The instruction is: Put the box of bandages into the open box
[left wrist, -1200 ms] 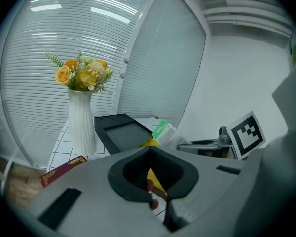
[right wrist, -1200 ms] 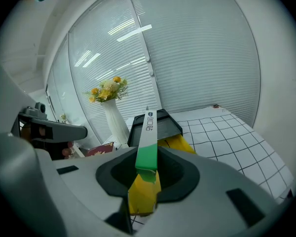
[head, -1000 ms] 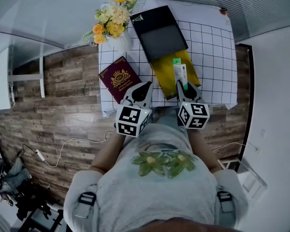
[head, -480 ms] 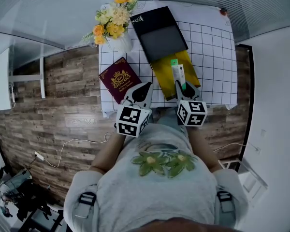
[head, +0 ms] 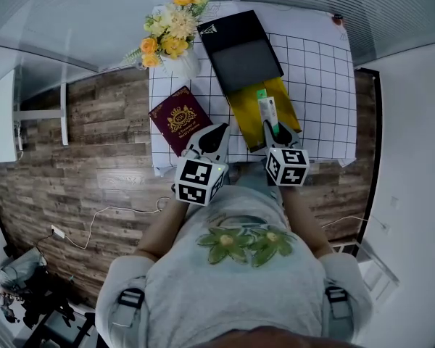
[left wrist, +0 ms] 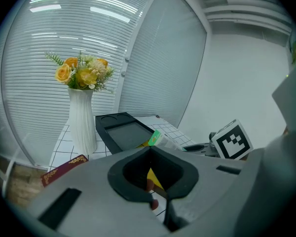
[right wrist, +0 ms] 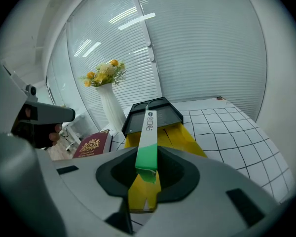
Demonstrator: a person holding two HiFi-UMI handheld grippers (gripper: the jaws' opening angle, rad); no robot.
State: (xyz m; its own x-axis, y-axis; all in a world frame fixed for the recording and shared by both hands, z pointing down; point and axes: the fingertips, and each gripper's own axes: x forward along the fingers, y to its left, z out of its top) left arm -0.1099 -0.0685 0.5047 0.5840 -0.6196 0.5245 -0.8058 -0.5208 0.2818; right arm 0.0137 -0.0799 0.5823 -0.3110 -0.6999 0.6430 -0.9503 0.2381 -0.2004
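The box of bandages point(head: 268, 112), a long white box with a green end, is clamped in my right gripper point(head: 275, 130), which is shut on its near green end. It sticks out forward over the yellow flap point(head: 248, 113) of the open black box point(head: 241, 51). In the right gripper view the box of bandages point(right wrist: 148, 128) points at the open black box point(right wrist: 153, 113). My left gripper point(head: 216, 131) hovers at the table's front edge beside a maroon passport point(head: 179, 119); its jaws look shut, with nothing held.
A white vase of yellow flowers point(head: 171, 36) stands at the table's back left, close to the black box. The white grid cloth point(head: 320, 85) stretches out to the right. Wooden floor point(head: 94, 158) lies left of the table.
My right gripper has carried the box of bandages a little forward and left over the yellow flap. The left gripper has stayed where it was.
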